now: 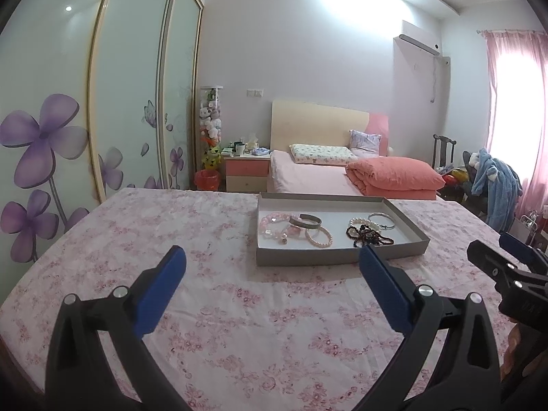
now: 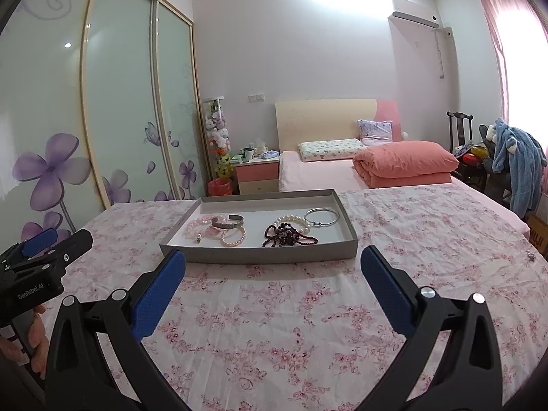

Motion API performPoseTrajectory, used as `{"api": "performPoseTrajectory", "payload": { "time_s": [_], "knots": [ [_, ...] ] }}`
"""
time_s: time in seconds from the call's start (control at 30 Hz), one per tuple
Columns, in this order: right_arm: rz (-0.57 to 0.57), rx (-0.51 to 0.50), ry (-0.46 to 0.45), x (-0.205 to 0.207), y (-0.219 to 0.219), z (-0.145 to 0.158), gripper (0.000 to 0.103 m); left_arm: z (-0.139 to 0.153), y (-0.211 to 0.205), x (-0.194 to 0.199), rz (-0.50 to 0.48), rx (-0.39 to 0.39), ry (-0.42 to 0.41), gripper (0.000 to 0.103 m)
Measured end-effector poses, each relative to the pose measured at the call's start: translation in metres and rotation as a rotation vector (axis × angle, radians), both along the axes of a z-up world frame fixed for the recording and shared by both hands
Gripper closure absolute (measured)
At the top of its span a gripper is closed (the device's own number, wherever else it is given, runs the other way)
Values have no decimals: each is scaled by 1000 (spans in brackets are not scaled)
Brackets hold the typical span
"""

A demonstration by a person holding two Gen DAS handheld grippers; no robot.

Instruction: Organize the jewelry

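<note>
A shallow grey box (image 1: pixel 308 260) (image 2: pixel 260 255) lies on the floral pink cloth (image 1: pixel 205 308) (image 2: pixel 308 325). Inside it lie a pink bead bracelet (image 1: pixel 274 224) (image 2: pixel 198 227), a silver cuff (image 1: pixel 304 221) (image 2: pixel 227 222), a pink pearl bracelet (image 1: pixel 319 238) (image 2: pixel 234 236), a dark bead string (image 1: pixel 368 234) (image 2: pixel 287 234), a white pearl bracelet (image 1: pixel 359 222) (image 2: pixel 294 221) and a silver bangle (image 1: pixel 381 221) (image 2: pixel 321 217). My left gripper (image 1: pixel 272 263) and right gripper (image 2: pixel 272 265) are both open and empty, just short of the box's near wall.
A small trinket (image 2: pixel 532 257) lies on the cloth at far right. Behind are a bed with an orange quilt (image 1: pixel 394 174) (image 2: pixel 407 162), a nightstand (image 1: pixel 246 171), a wardrobe (image 1: pixel 102 102) and a chair with clothes (image 2: pixel 513 164).
</note>
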State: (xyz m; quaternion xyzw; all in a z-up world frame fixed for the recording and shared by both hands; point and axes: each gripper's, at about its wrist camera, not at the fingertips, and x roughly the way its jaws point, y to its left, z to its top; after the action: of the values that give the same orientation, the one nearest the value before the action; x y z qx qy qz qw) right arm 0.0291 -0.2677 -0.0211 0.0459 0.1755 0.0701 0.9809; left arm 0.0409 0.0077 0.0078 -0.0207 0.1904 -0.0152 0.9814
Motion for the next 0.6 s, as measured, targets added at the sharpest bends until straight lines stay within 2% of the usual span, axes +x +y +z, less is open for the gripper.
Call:
{"api": "performPoseTrajectory", "payload": {
  "time_s": [0.6],
  "knots": [
    [-1, 2, 9, 0, 2, -2, 2, -4, -7, 4, -4, 21, 12, 4]
  ]
}}
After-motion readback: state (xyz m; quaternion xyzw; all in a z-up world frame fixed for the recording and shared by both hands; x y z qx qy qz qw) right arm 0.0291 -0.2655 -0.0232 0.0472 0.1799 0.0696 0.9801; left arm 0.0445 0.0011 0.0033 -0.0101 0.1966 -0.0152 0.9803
